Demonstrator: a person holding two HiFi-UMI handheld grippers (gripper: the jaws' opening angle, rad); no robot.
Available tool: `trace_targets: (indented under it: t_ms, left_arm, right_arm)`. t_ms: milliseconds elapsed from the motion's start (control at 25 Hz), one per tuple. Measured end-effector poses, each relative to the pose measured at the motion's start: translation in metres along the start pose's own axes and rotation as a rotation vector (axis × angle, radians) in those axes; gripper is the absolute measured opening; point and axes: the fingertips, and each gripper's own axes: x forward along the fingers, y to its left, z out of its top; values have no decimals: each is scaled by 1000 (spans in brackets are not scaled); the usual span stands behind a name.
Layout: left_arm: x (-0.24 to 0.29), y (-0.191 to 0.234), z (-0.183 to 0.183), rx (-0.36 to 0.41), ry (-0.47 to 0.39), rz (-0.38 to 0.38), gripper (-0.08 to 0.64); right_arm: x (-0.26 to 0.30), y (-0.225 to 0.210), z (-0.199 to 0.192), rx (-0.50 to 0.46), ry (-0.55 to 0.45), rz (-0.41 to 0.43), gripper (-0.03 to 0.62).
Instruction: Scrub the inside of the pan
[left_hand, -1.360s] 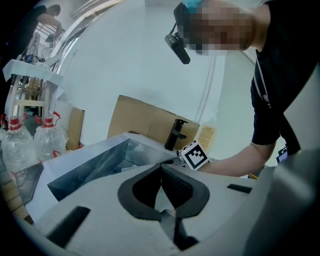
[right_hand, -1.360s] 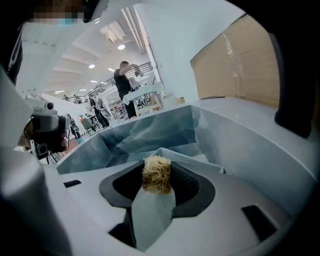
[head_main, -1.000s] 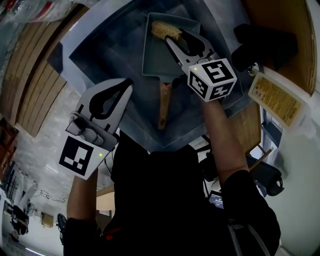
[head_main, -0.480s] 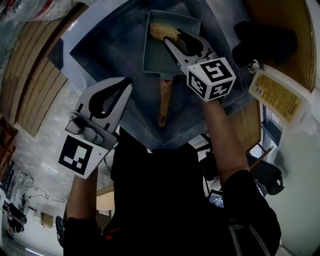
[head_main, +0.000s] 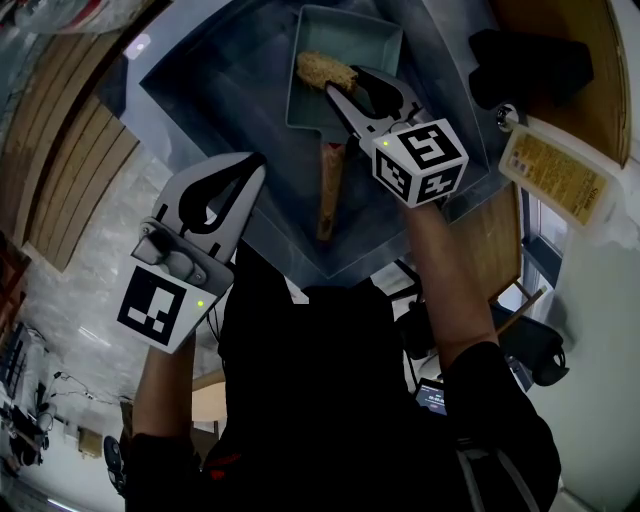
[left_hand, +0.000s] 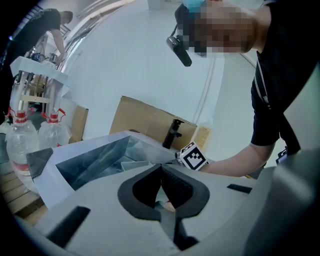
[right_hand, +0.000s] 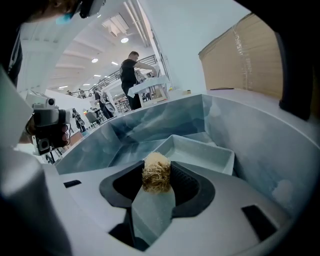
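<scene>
A rectangular grey pan (head_main: 350, 40) with a wooden handle (head_main: 328, 190) lies in the steel sink (head_main: 210, 90). My right gripper (head_main: 345, 82) reaches into the pan, shut on a tan fibrous scrubber (head_main: 325, 70) that rests on the pan's floor near its left wall. The right gripper view shows the scrubber (right_hand: 156, 172) pinched between the pads, with the pan (right_hand: 200, 150) beyond. My left gripper (head_main: 255, 165) is shut and empty, held over the sink's near left rim, apart from the pan. In the left gripper view its jaws (left_hand: 161, 167) are closed.
A flat bottle with a yellow label (head_main: 555, 185) lies on the wooden counter right of the sink, and a black object (head_main: 530, 65) sits behind it. A black faucet (left_hand: 172, 134) stands at the sink's far side. Water bottles (left_hand: 20, 145) stand at the left.
My right gripper has drawn the scrubber back across the pan's floor, from the far end toward the handle end. The left gripper has stayed in place.
</scene>
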Motion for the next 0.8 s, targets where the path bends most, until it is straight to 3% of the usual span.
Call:
trace_targets:
  t_ms: [800]
  left_arm:
    - [-4,-12,1,-4,-21,-1,18]
  right_arm:
    - [-20,24,-21,19,40,42,169]
